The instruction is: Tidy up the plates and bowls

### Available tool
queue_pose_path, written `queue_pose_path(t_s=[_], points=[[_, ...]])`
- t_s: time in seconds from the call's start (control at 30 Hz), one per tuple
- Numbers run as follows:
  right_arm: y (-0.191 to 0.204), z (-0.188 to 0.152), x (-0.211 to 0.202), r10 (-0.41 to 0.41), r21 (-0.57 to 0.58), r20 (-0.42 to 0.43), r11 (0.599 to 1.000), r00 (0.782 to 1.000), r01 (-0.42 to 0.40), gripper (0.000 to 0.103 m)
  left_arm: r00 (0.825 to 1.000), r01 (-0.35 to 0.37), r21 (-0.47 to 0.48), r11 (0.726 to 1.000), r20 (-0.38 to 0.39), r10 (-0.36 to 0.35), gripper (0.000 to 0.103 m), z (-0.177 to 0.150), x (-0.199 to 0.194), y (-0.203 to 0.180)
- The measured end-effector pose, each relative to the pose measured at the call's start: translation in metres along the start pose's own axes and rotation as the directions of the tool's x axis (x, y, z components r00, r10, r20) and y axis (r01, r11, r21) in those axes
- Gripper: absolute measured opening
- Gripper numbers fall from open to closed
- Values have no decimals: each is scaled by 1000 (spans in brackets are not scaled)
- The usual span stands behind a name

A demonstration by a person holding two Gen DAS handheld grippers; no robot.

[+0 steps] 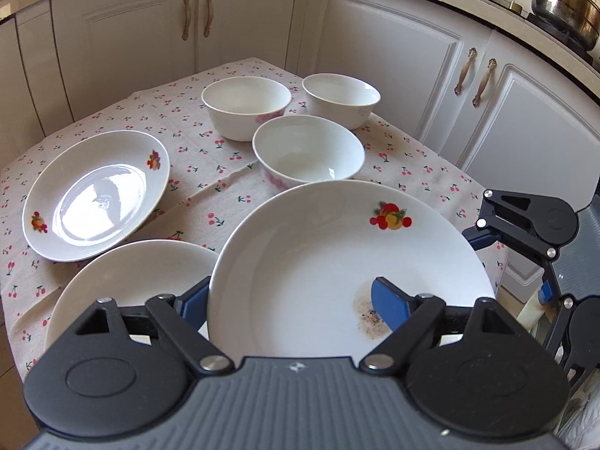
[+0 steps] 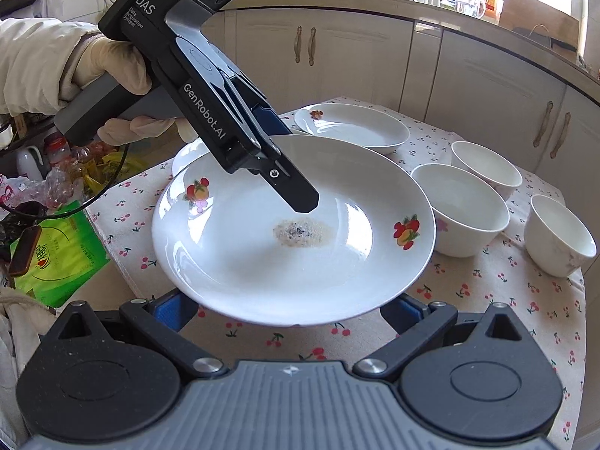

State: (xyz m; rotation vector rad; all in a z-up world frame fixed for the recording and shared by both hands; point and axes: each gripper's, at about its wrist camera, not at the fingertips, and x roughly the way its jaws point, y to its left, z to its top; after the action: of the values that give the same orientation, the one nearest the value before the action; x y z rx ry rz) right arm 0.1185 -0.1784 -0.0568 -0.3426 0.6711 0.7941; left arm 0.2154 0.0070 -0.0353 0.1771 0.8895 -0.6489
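A white fruit-patterned plate [image 1: 318, 262] [image 2: 262, 262] with a brown food smear in its middle hangs tilted just above the cherry-print tablecloth [image 1: 210, 157]. My left gripper [image 1: 290, 303] is shut on its rim, one blue pad on the inside and the other under the outer edge. Its upper finger [image 2: 300, 195] rests inside the plate. My right gripper [image 2: 287, 309] stands open, its two fingers spread beneath the opposite rim; its tips are hidden. Another fruit-patterned plate [image 1: 97, 195] [image 2: 352, 127], a plain plate [image 1: 123, 273] and three white bowls [image 1: 307, 153] [image 2: 465, 206] sit on the table.
White cabinets [image 1: 375, 48] wrap around the table's far sides. A steel pot [image 1: 566, 3] stands on the counter at the right. A gloved hand [image 2: 112, 63] holds the left gripper. Green bags [image 2: 56, 255] and clutter lie beyond the table's left edge.
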Motion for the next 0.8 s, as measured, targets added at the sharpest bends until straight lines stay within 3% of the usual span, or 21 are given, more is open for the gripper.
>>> queue_pose_path(t_s=[0.37,0.8], points=[[18,30,31,40,-46,-19,998,999,-41,103,998,-45,-71,996,44,48,87,-18,-21,38],[24,56,63,70,-54,-69,996,995,-74,103,998,-34,-134,990,46,41,87,-30,-17,76]])
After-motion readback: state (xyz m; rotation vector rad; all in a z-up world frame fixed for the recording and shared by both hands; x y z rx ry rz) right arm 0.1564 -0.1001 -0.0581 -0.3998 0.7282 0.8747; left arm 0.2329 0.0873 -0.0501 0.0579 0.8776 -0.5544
